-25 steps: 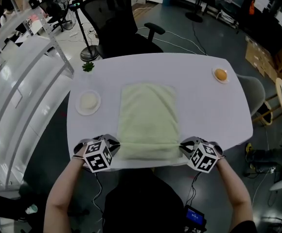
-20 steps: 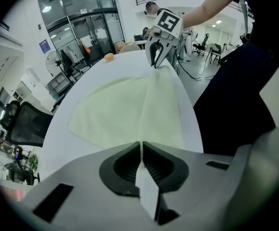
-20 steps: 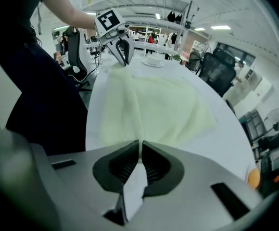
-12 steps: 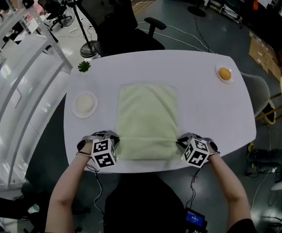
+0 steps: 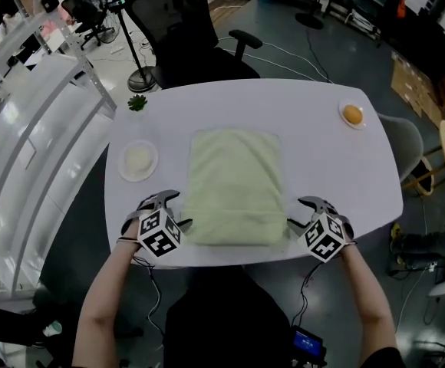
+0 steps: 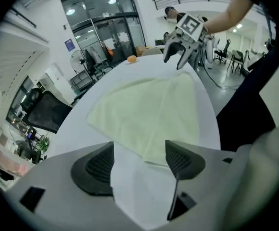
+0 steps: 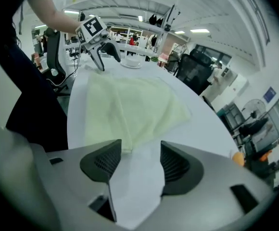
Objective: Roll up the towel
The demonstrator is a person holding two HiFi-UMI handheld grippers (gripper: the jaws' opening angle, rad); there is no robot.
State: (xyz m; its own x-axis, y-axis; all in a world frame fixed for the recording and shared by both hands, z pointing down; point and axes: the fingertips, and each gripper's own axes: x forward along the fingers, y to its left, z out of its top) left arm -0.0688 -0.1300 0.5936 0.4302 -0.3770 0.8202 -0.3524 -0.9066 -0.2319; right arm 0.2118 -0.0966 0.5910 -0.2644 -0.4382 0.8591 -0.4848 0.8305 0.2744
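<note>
While I am hovering at the near edge of the table [image 5: 314,144], towel [image 5: 234,186]: lying mid-table, near end folded over.
Left gripper [image 5: 175,208]: sitting at the towel's 7 o'clock corner; jaws have just been opening, standing wide, pinching nothing.
Right gripper [image 5: 298,211]: sitting at 5 o'clock; jaws likewise just opening wide, corner lying loose between them.

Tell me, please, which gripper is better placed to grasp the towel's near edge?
Left, marginally: a towel corner lies more squarely between the fingers of the left gripper than of the right gripper. Both just opened; neither grips it.
</note>
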